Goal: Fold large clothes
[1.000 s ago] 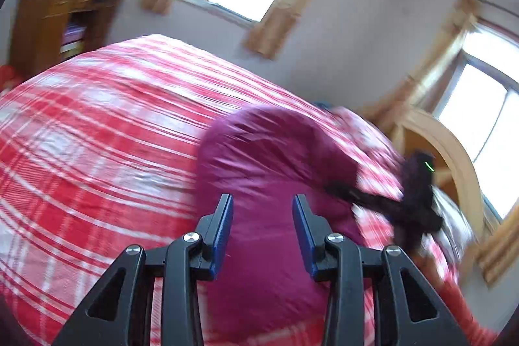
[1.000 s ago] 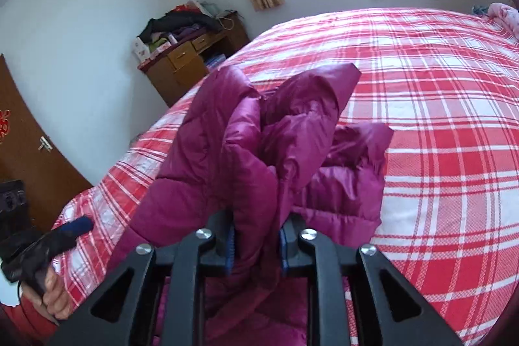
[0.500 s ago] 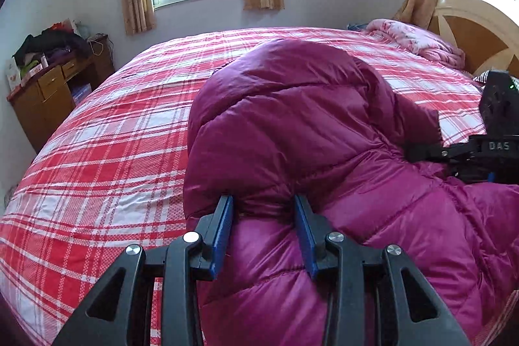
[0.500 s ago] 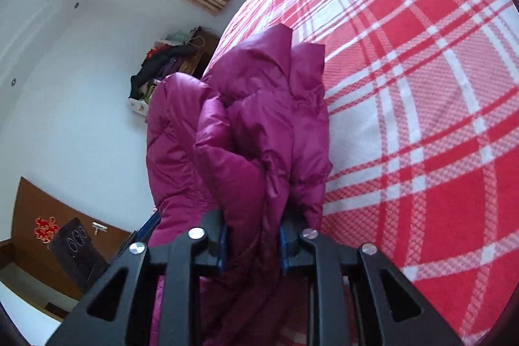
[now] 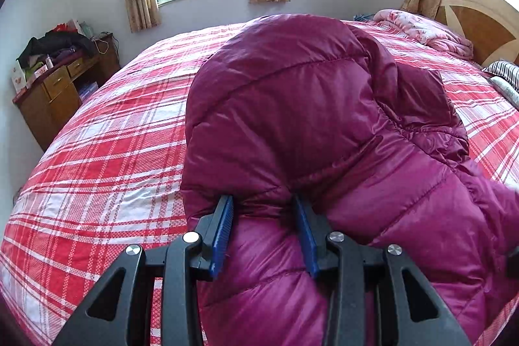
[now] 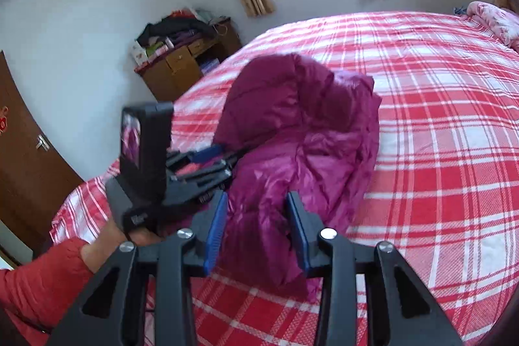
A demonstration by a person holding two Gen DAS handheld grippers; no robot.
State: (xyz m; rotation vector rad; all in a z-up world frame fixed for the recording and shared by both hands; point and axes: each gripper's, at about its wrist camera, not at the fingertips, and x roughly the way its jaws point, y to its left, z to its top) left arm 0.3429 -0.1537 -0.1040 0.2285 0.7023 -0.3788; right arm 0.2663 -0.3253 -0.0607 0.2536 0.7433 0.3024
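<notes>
Mid-fold, judging by the heap: a magenta puffer jacket [image 5: 324, 132] bunched on the red plaid bed [image 5: 107, 158], piled near the bed's foot edge on the side toward the wooden dresser [image 5: 55, 93], nowhere near flat yet.

Left hand-held gripper [image 5: 263, 235] spread, with a thick roll of quilted fabric bulging between the blue pads [image 5: 223, 226]; fabric touches both pads, but no real pinch shows. Right hand-held gripper [image 6: 256, 229] likewise spread, a fold of the jacket [image 6: 301, 132] lying between its fingers, loose rather than clamped. Left hand-held gripper also seen from the right wrist view [image 6: 201, 161], lying against the jacket's near-left flank, held by a hand in a red sleeve [image 6: 39, 278].

Likely next: close on a definite edge, such as hem or shoulder, then lift and spread the garment across the open plaid toward the middle of the bed before folding. Calls for a firm bite, since the glossy shell looks slippery and the padding springy; a shallow grip would probably slide off.

Jacket itself: shiny, puffy, stitched in horizontal channels, crumpled into a tall mound with a darker lining fold showing toward the headboard [image 5: 480, 18] side. Sleeves and collar not distinguishable in the bundle.
</notes>
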